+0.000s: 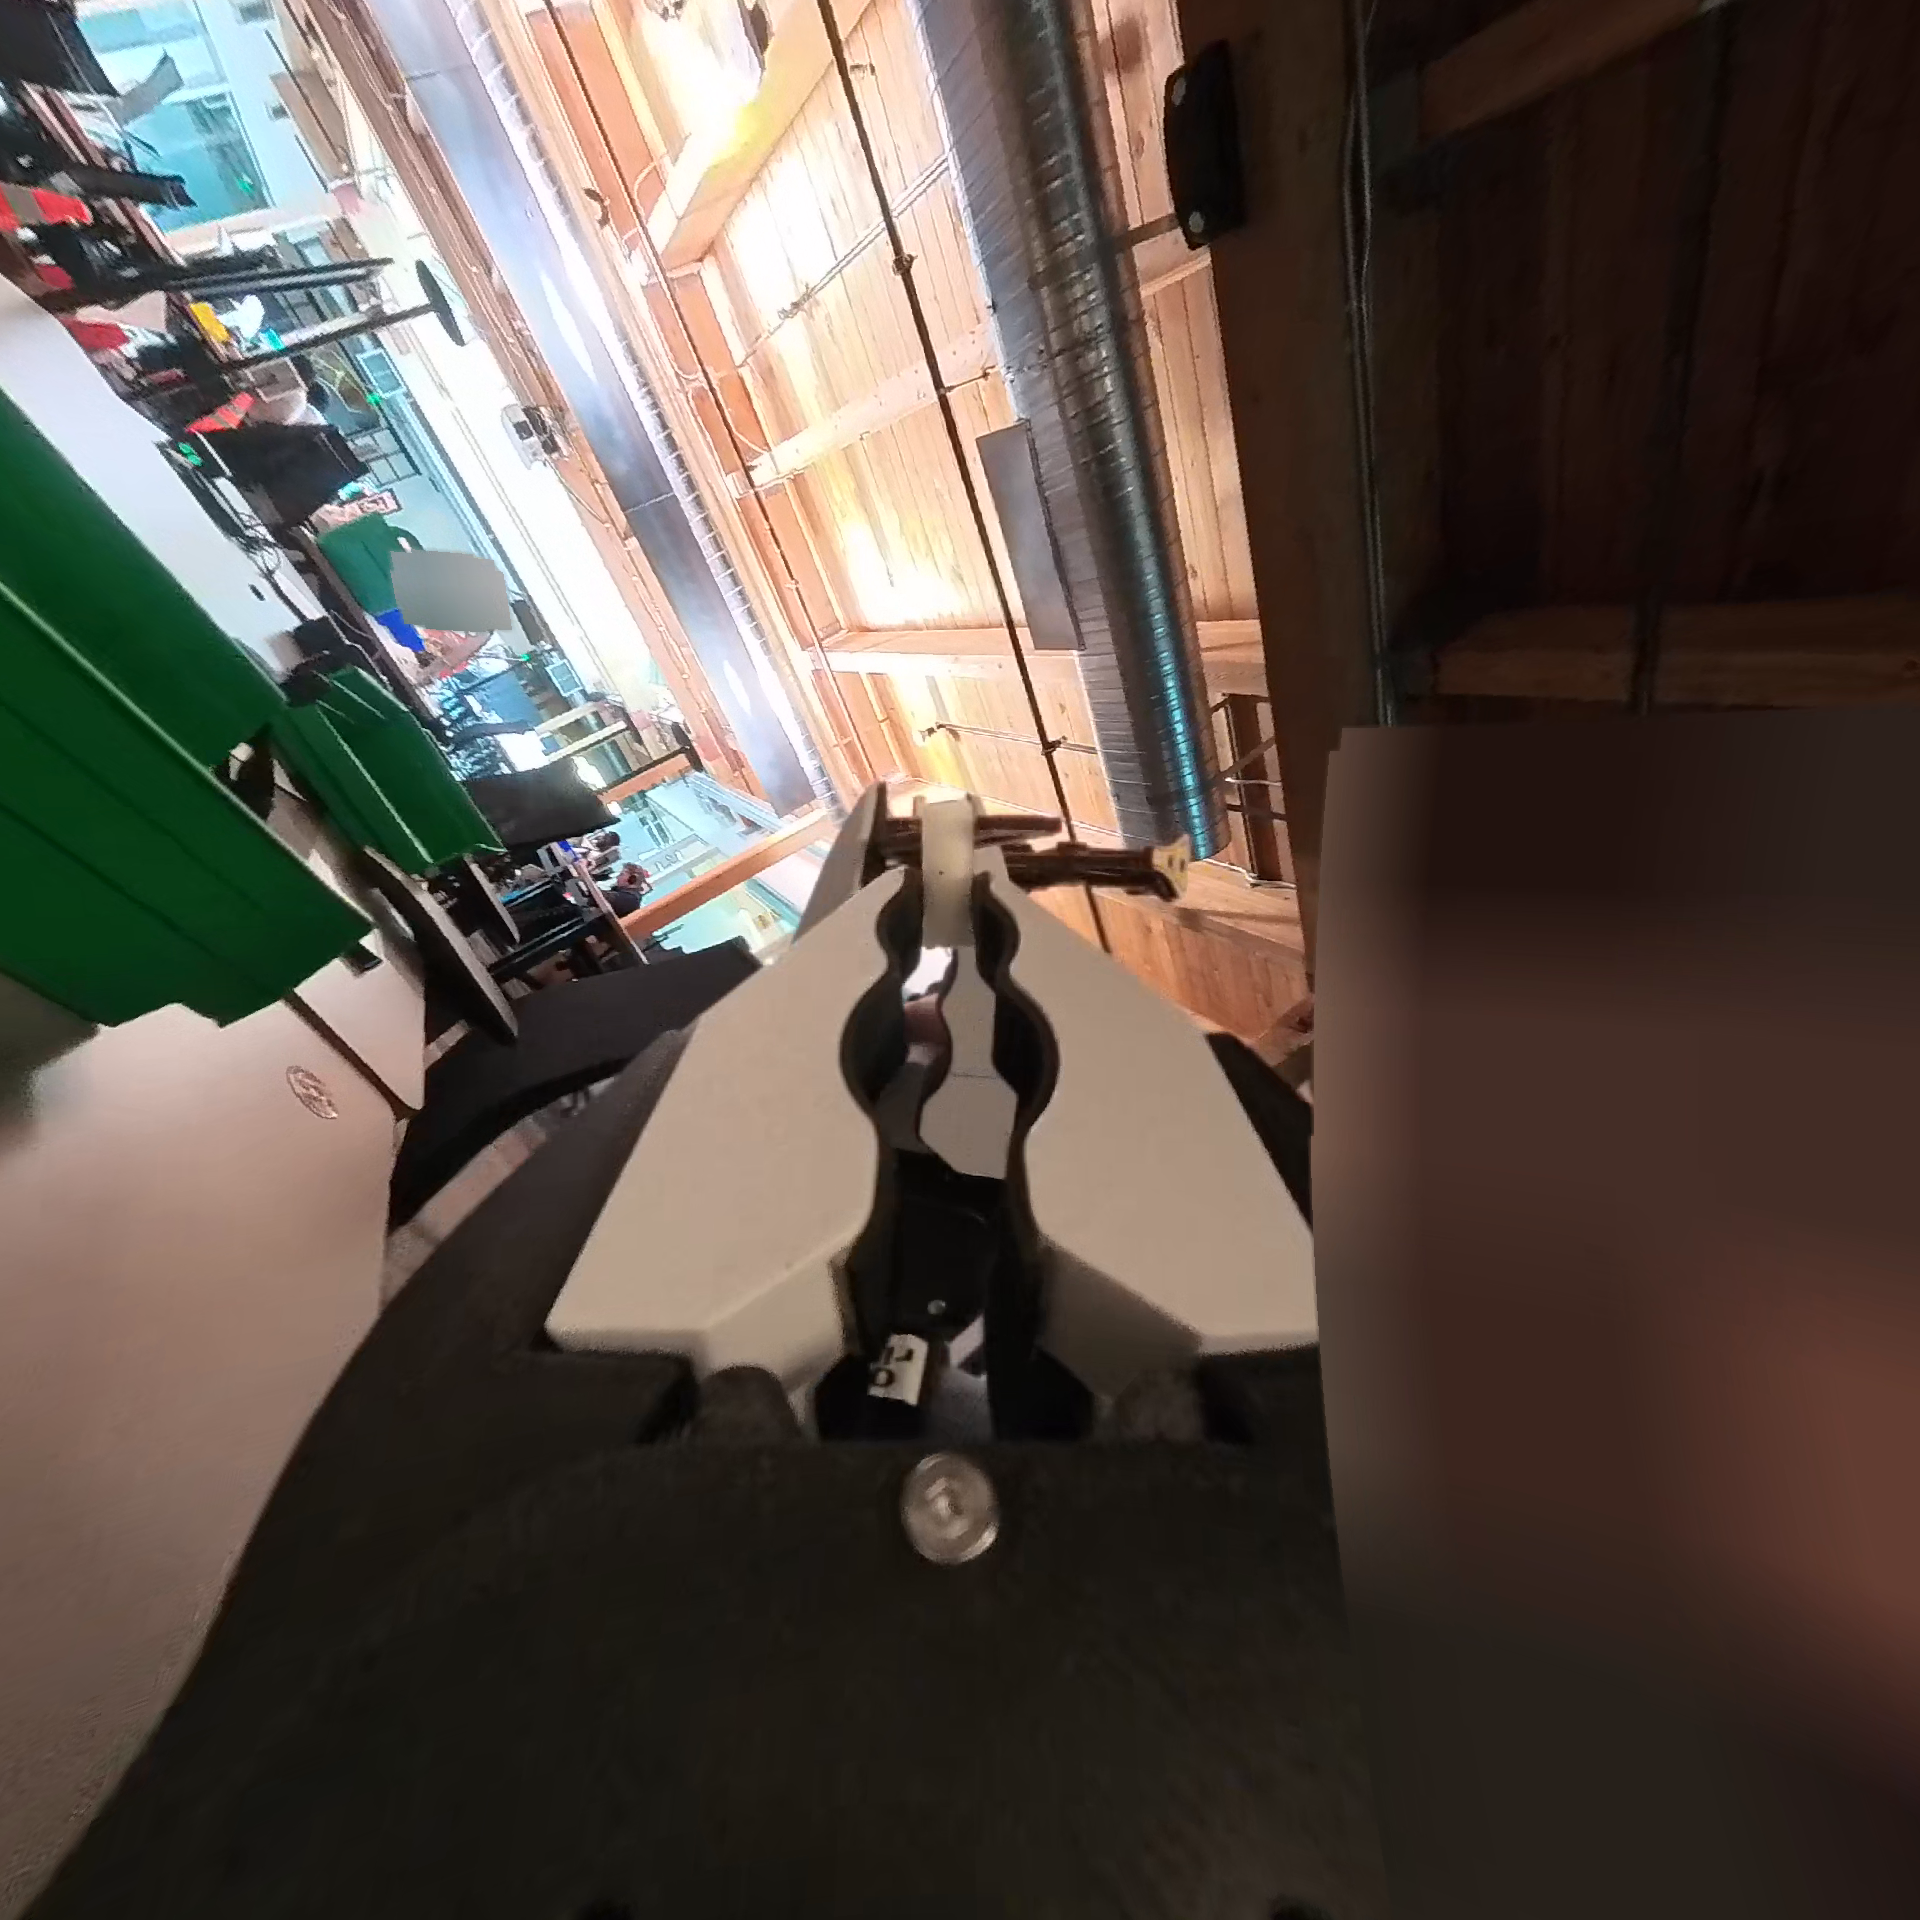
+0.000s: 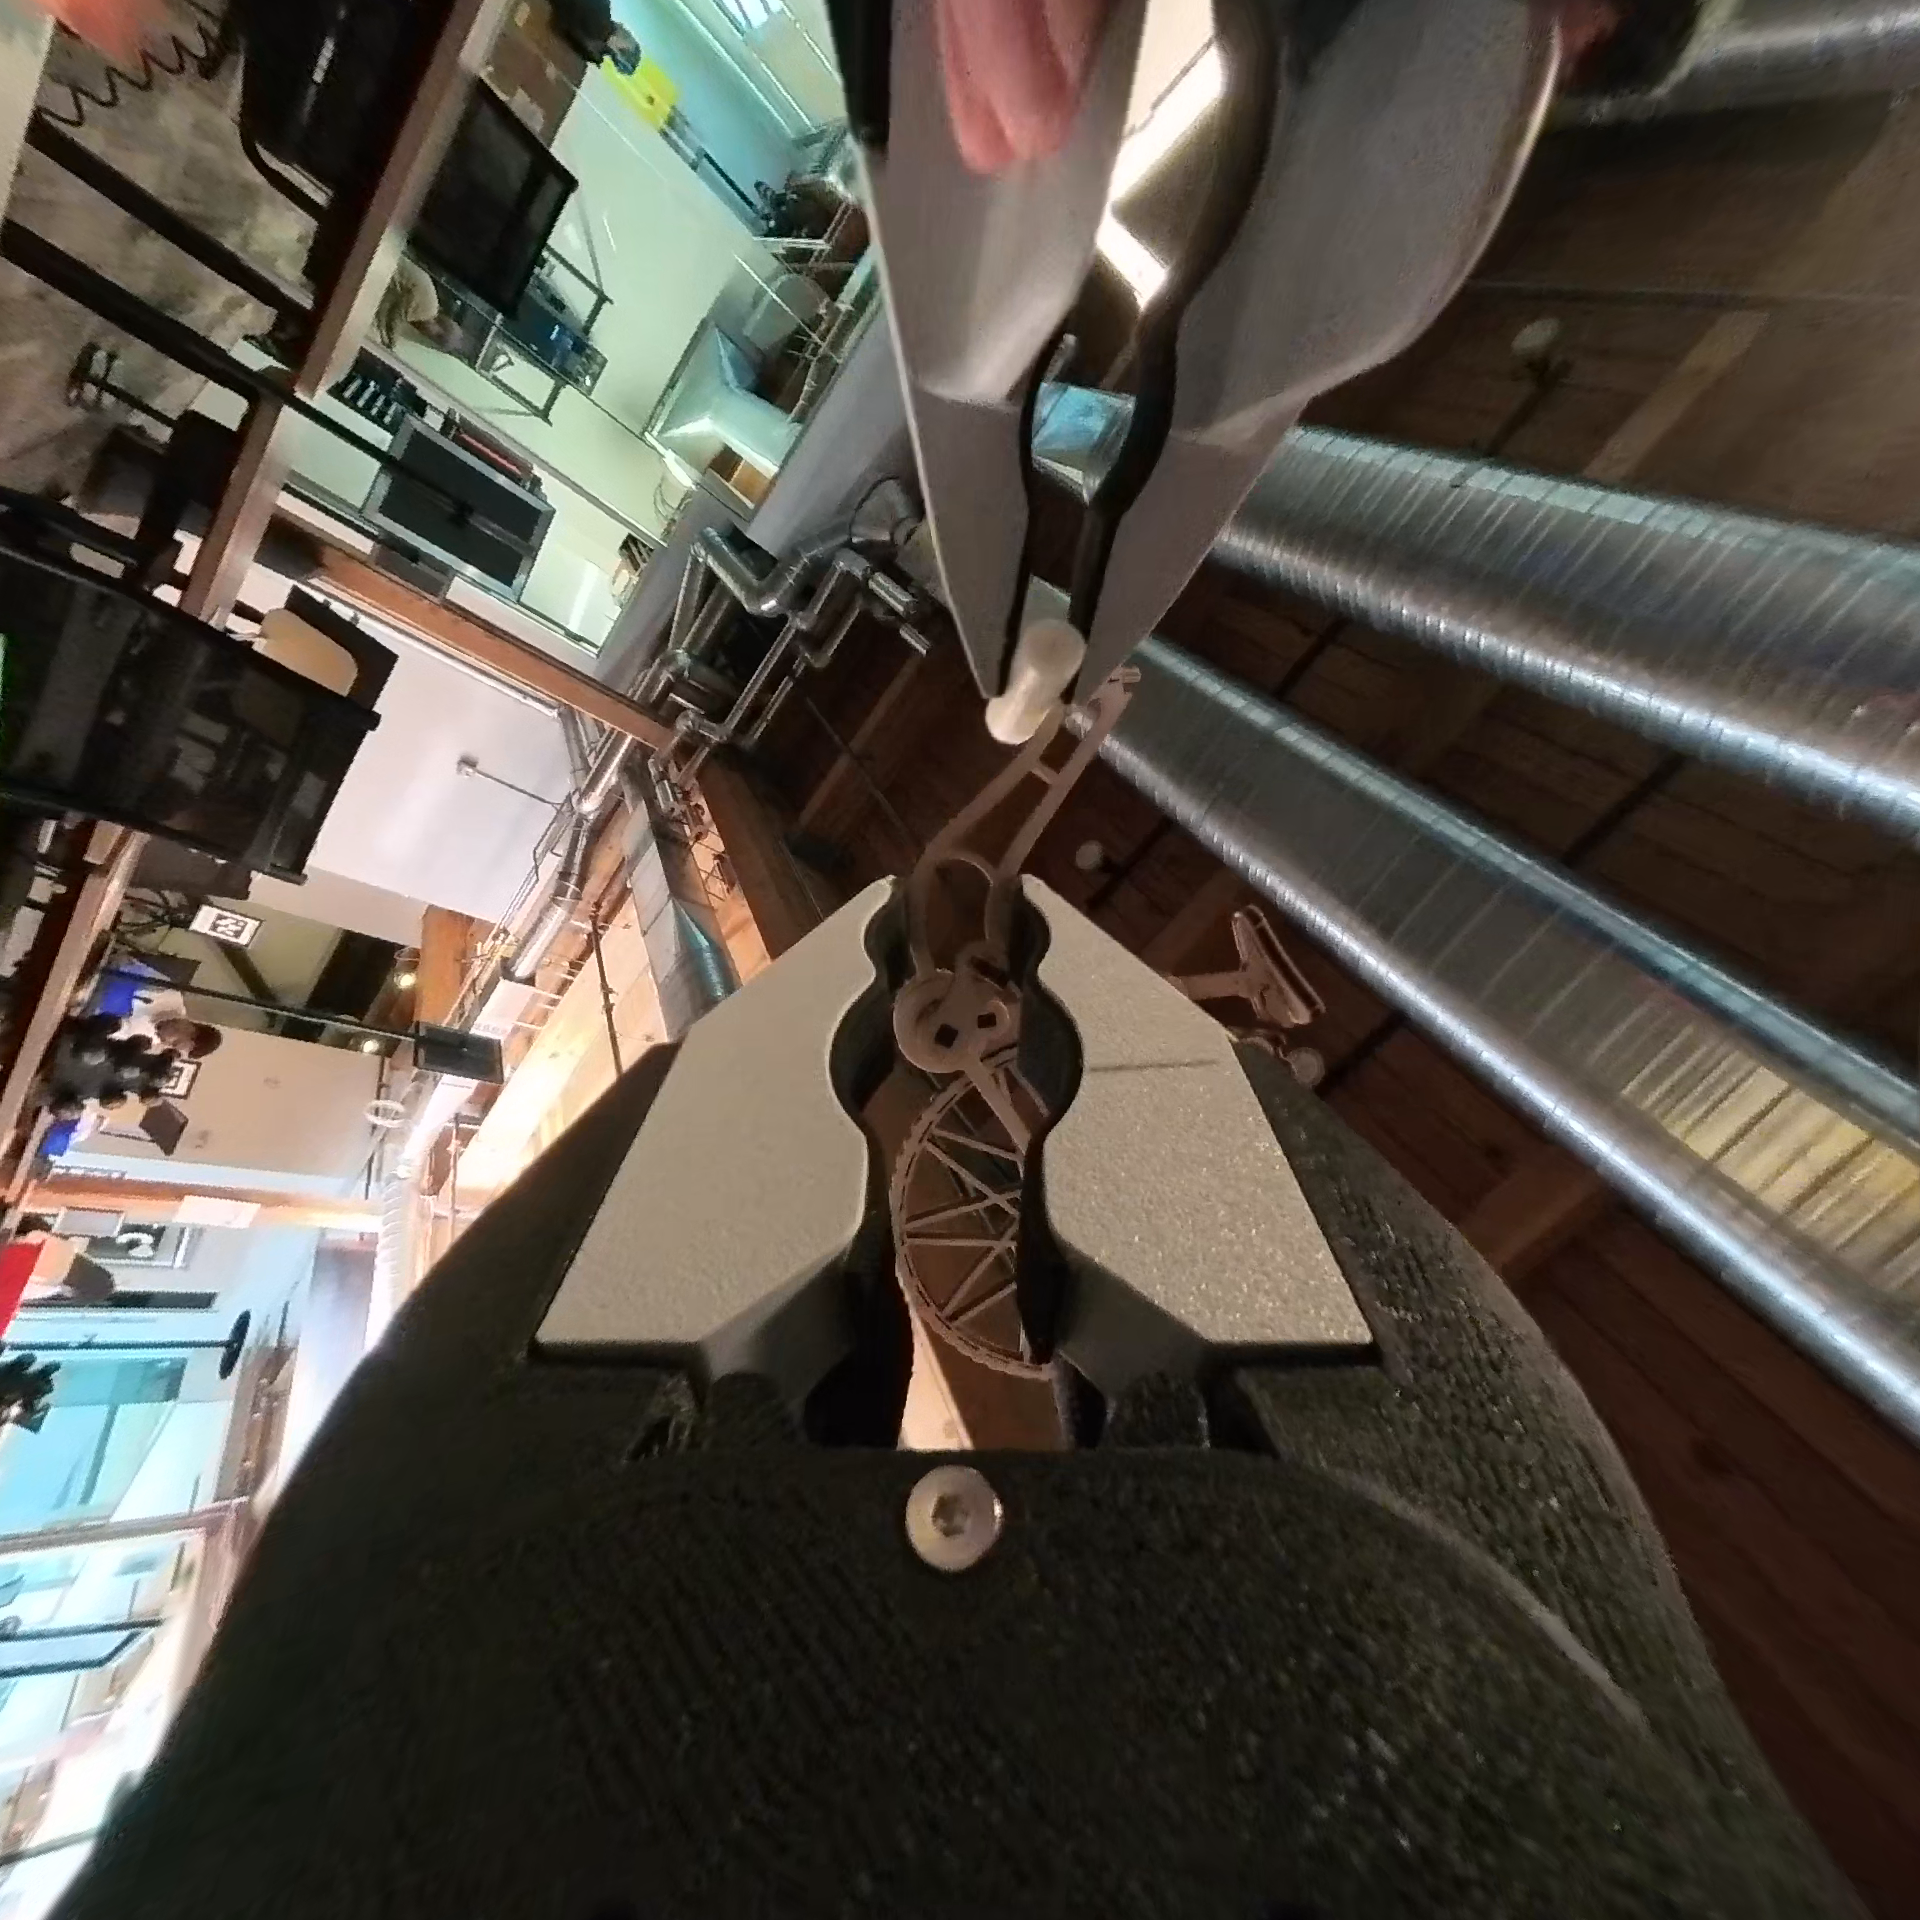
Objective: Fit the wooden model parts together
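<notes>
High against the timber ceiling, both tools are raised and meeting. At twelve o'clock in the right wrist view, the left gripper (image 2: 1039, 691) comes down from above, clenched on a small white peg (image 2: 1029, 681) whose end pokes out beside its tips. From six o'clock, the right gripper (image 2: 961, 914) grasps the wooden model (image 2: 961, 1143): a spoked wheel sits deep between its fingers and a thin curved frame arm rises toward one o'clock, its tip touching or just beside the peg.

Seen from the left wrist view, the left gripper (image 1: 951, 831) shows the same white peg (image 1: 948, 873) pinched at its tips, with a dark edge-on strip of the wooden model (image 1: 1081, 862) running toward three o'clock just behind it.

Whether the peg has entered a hole cannot be told. The risk looks plain: the frame arm is slender, so an off-axis push could bend or snap it, or twist the wheel in its grip; the peg, held by little surface, could also pivot or slip out and drop.
</notes>
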`<state>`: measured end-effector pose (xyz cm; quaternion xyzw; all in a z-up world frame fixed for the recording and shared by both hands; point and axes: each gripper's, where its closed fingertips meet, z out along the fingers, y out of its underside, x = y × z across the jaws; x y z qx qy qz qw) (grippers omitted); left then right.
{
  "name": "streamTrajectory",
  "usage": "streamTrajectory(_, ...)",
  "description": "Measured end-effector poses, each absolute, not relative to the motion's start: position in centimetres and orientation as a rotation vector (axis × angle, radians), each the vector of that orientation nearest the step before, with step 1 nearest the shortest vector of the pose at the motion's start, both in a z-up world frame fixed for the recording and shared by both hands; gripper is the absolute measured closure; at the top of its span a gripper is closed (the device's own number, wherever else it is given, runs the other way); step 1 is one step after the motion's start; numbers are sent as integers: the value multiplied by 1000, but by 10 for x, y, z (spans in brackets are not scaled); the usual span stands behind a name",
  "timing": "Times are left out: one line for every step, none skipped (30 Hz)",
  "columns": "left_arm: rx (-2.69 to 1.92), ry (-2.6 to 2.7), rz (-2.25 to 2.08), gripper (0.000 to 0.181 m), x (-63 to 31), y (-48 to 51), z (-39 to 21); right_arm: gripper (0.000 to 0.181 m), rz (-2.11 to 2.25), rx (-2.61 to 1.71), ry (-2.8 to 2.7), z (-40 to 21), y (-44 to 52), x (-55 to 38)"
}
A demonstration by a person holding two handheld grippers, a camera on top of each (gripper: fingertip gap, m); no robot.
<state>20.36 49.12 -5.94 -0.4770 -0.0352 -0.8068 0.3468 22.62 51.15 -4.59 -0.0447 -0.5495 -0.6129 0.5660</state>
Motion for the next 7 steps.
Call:
streamTrajectory(-1227,-100,-2112,173,203,490,-58,165,-1437,-108,-1289,-45,511,227)
streamTrajectory(-1218,-106,-2123,173,203,490,-58,165,-1437,-108,-1286,-45,511,227)
streamTrajectory(-1218,-106,-2125,173,202,490,-57,165,-1439,-104,-1283,-45,510,227)
streamTrajectory(-1218,-104,-2123,173,202,490,-57,165,-1440,-99,-1281,-45,509,227)
streamTrajectory(-1217,-106,-2126,173,202,490,-57,165,-1439,-98,-1280,-46,509,227)
streamTrajectory(-1215,-107,-2128,173,202,489,-57,165,-1439,-96,-1278,-46,508,227)
streamTrajectory(-1214,-107,-2130,173,202,489,-57,165,-1440,-92,-1277,-46,508,227)
